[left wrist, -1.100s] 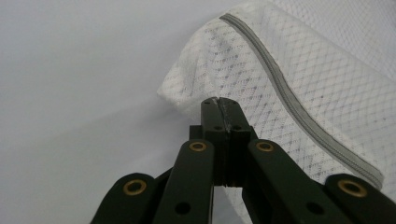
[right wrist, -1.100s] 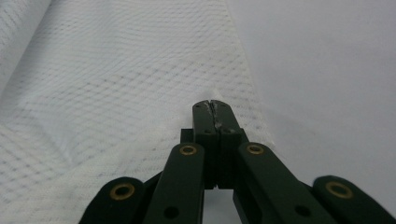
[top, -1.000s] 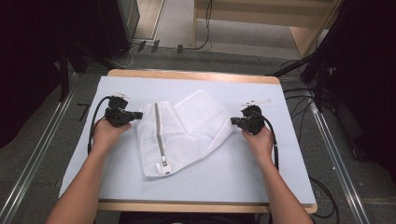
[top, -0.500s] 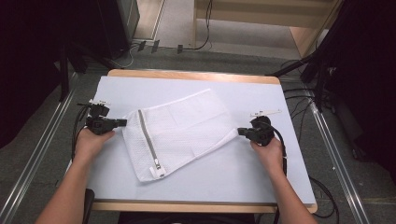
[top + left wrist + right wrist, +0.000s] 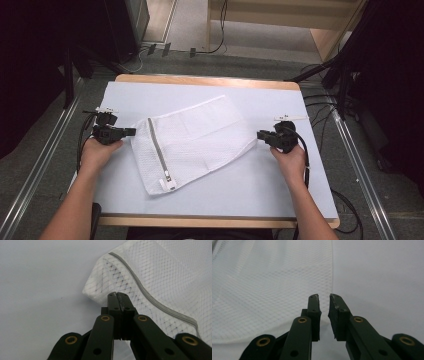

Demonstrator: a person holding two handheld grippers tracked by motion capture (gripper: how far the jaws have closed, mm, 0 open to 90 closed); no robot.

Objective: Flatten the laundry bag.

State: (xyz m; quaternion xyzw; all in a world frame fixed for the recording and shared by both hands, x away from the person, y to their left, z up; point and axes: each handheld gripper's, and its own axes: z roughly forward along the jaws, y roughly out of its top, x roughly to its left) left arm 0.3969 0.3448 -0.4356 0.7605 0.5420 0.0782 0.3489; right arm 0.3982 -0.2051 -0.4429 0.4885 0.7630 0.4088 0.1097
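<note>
White mesh laundry bag (image 5: 192, 142) lies flat on the pale blue table cover (image 5: 280, 190), near its centre, tilted so the far corner points up and away. A grey zipper (image 5: 159, 152) runs along the end nearest the left gripper, with the pull (image 5: 167, 177) at the near edge. The weave is fine and see-through; two layers show near the zipper in the left gripper view. It looks limp and light, likely to drag or bunch if tugged from one side.

Left gripper (image 5: 129, 132) sits at the bag's zipper-end corner. Its jaws are pressed together in the left gripper view; the tips (image 5: 117, 296) lie over the mesh corner (image 5: 100, 287), and whether any fabric is pinched between them I cannot tell.

Right gripper (image 5: 261, 135) is at the opposite end of the bag. Its jaws have just been opening and stand slightly apart, with nothing between the fingertips (image 5: 314, 300); the bag's edge (image 5: 330, 277) lies just ahead.

Step in hand, as I judge it: spreading the bag flat, with the right end just let go. The next move probably calls for freeing the left corner without disturbing the lie.
</note>
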